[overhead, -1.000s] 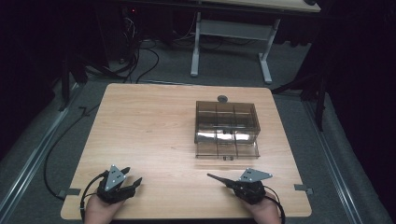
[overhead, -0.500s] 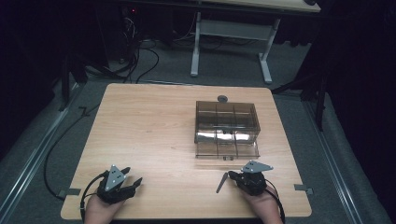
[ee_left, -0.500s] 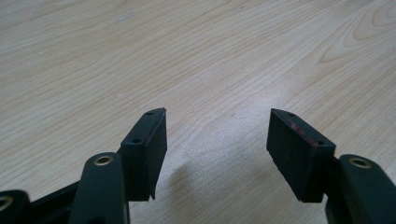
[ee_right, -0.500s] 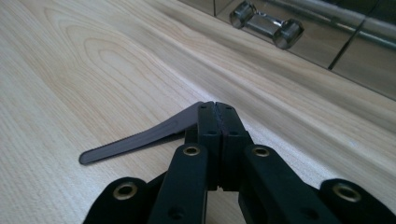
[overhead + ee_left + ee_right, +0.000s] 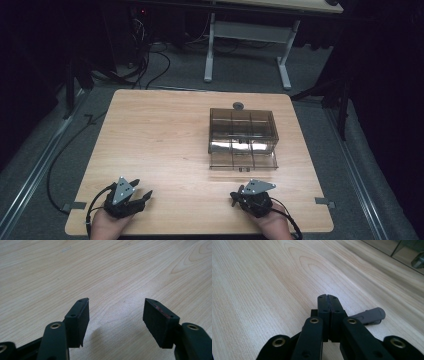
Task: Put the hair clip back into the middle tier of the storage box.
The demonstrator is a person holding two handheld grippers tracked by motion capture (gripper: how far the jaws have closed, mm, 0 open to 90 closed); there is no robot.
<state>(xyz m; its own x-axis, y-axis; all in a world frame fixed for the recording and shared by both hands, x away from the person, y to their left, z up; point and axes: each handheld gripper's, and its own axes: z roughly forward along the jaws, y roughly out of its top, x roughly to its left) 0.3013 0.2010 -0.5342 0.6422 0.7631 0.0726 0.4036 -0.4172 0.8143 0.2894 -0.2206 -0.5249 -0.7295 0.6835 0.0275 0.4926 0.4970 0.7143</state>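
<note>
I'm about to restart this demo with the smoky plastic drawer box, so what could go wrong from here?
1. The right gripper has its jaws shut with nothing in them, so it may bump the box rather than grip it unless they open first.
2. The bottom drawer stands pulled out toward the person, so a low reach could knock it.
3. The box looks light, so a one-handed push may slide it across the table; the left gripper, open, hangs far off.

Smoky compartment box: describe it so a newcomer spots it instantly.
Start from the light wooden table in the high view. On its right half, ahead of the right gripper, stands the smoky compartment box, translucent brown plastic divided into a grid of cells. It dwarfs its one close neighbour, a small dark round disc at the far edge.
</note>
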